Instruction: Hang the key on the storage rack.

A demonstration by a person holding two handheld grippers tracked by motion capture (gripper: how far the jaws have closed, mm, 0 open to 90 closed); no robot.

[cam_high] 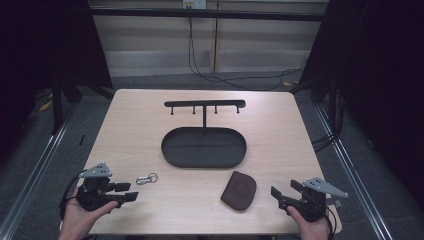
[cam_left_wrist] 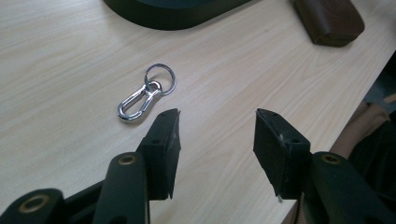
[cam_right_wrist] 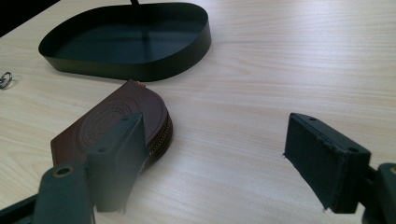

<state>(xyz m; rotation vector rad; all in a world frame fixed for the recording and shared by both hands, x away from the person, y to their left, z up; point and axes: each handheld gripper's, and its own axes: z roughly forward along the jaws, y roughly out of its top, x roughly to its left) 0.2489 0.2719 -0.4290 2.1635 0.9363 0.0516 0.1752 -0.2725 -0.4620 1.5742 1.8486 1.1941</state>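
Note:
A silver carabiner clip with a key ring lies on the wooden table, front left. My left gripper hovers just beside it near the front edge, open, with bare table between its jaws. A brown leather coin pouch lies front right of centre. My right gripper stands open to the pouch's right, its left finger in front of the pouch, nothing held. Behind both sits a black oval tray with an upright hook rack.
The table's front edge runs close to both hands. Dark curtains flank the table, and cables lie on the floor behind it. A ring of the key clip shows at the left edge of the right gripper view.

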